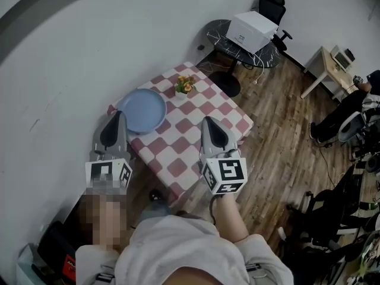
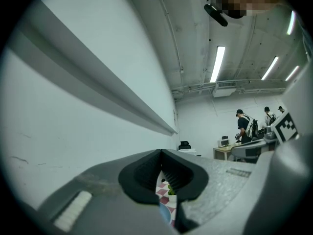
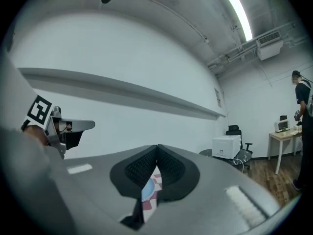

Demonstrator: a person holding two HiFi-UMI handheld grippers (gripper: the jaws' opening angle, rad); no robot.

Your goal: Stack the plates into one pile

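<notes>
A small table [image 1: 173, 152] covered in a red-and-white checked cloth is seen from above, set against a pale wall on a wood floor. Nearest the camera, the left tool [image 1: 120, 114] and the right tool [image 1: 208, 120] are held level over the table's near edge. Each is fully closed on itself, the ribbed pads pressed together with nothing between them. This is confirmed in the left gripper view, where the left tool [image 2: 161, 152] is shut with only slivers of cloth and plate showing beneath it. The right gripper view shows the right tool [image 3: 157, 146] in the same state. Just beyond the left tool, a blue plate [image 1: 141, 110] lies flat on the cloth by the wall. Only one rim can be made out, so whether several plates already lie under it cannot be told, and no other plate is seen on the table. If a plate remains to be added, the jaws would have to be opened first and the rim taken from the side. The plate should then be kept level and lowered squarely so the pile stays centred and clear of the small bunch of flowers [image 1: 185, 85] at the far edge. Farther off stand a dark round table [image 1: 222, 37] bearing a white box [image 1: 252, 31], an office chair [image 1: 273, 6] and a wooden desk [image 1: 323, 64]. No brand or lettering can be read; the marker cubes carry only black-and-white patterns.
</notes>
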